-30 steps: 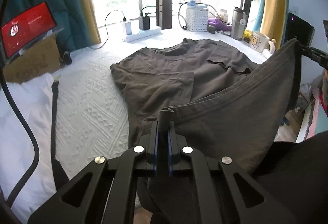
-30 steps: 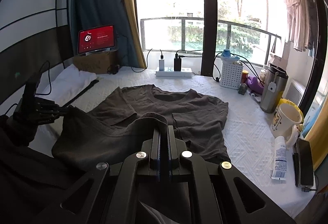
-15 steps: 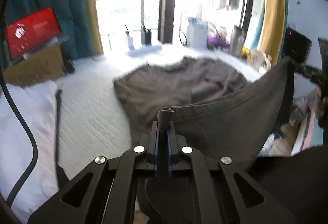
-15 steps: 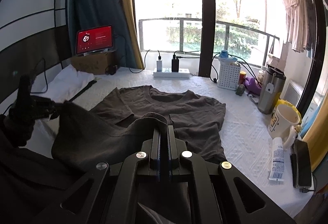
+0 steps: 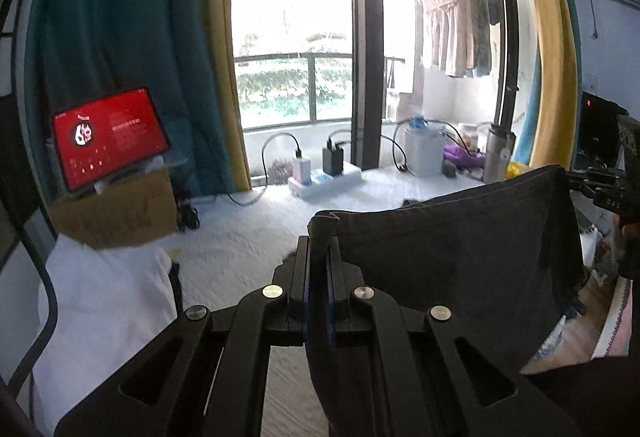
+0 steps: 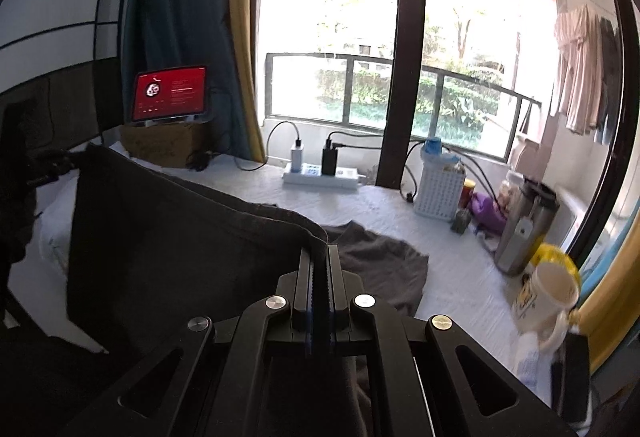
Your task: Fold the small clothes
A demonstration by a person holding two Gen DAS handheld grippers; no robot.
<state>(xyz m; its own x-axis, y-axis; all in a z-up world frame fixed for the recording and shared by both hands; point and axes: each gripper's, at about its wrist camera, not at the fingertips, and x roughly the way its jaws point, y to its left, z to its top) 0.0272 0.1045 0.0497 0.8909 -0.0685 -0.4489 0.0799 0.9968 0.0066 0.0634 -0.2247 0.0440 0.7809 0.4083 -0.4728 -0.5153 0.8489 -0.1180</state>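
Note:
A dark grey-brown T-shirt (image 5: 460,245) hangs stretched between both grippers above the white bed (image 5: 240,237). My left gripper (image 5: 319,249) is shut on one corner of its hem, a nub of cloth sticking up between the pads. In the right wrist view my right gripper (image 6: 319,257) is shut on the other hem corner, and the raised cloth (image 6: 168,233) runs left to the other gripper (image 6: 48,169). The rest of the shirt (image 6: 380,261) still lies on the bed ahead. The right gripper also shows at the far right of the left view (image 5: 600,189).
A red-screened tablet (image 5: 110,137) sits on a cardboard box (image 5: 116,213) at the back left, a white pillow (image 5: 100,301) below it. A power strip with chargers (image 6: 320,173), a white basket (image 6: 438,189), a steel tumbler (image 6: 524,229) and a mug (image 6: 548,293) line the window side and right edge.
Both grippers have lifted the shirt hem and carried it forward. The raised cloth now hides most of the shirt lying on the bed, and both views tilt up toward the window.

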